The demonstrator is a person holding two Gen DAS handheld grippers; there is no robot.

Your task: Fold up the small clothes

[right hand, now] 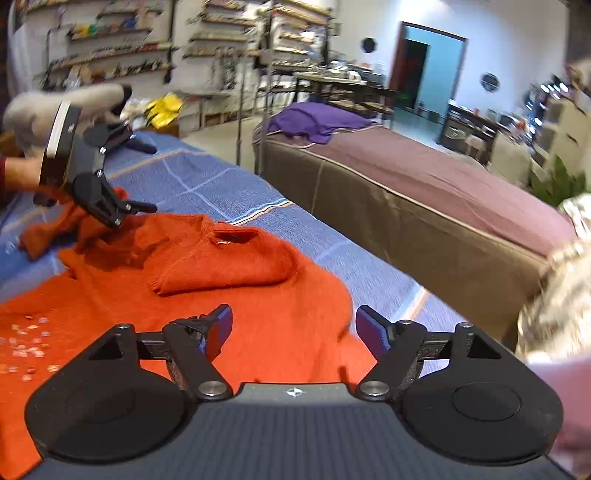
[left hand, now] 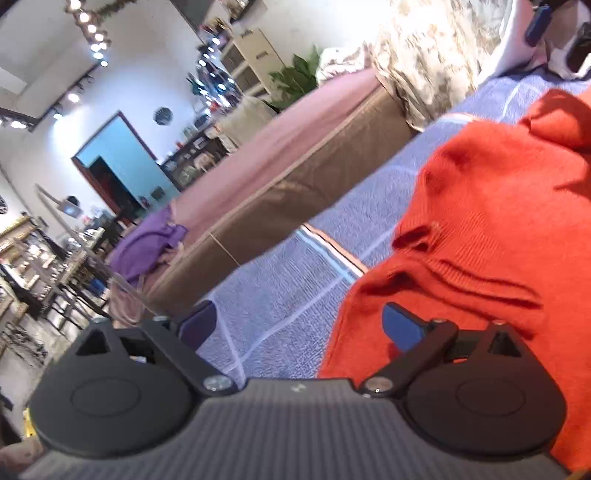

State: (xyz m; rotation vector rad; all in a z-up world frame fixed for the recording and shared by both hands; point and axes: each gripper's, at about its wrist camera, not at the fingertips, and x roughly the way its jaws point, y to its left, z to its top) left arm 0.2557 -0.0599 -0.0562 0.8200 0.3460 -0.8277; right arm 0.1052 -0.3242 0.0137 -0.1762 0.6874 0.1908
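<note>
An orange knit sweater (right hand: 229,295) lies spread on a blue checked bedcover (right hand: 207,184), one sleeve (right hand: 221,269) folded across its chest below the collar (right hand: 231,238). My right gripper (right hand: 297,328) hovers open over the sweater's near edge, nothing between its fingers. My left gripper (right hand: 147,178), held in a hand, is open above the other crumpled sleeve (right hand: 55,229) at the far left. In the left wrist view the left gripper (left hand: 299,326) straddles the sweater's (left hand: 480,221) edge and bare bedcover (left hand: 288,280), empty. A blue pad (left hand: 537,24) of the right gripper shows top right.
A second bed (right hand: 424,184) with a brown and mauve cover stands alongside across a narrow gap, a purple garment (right hand: 314,120) on its end. A floral-patterned cushion or blanket (right hand: 561,295) lies at the right. Small pale decorations (right hand: 26,343) dot the sweater. Shelves and tables fill the background.
</note>
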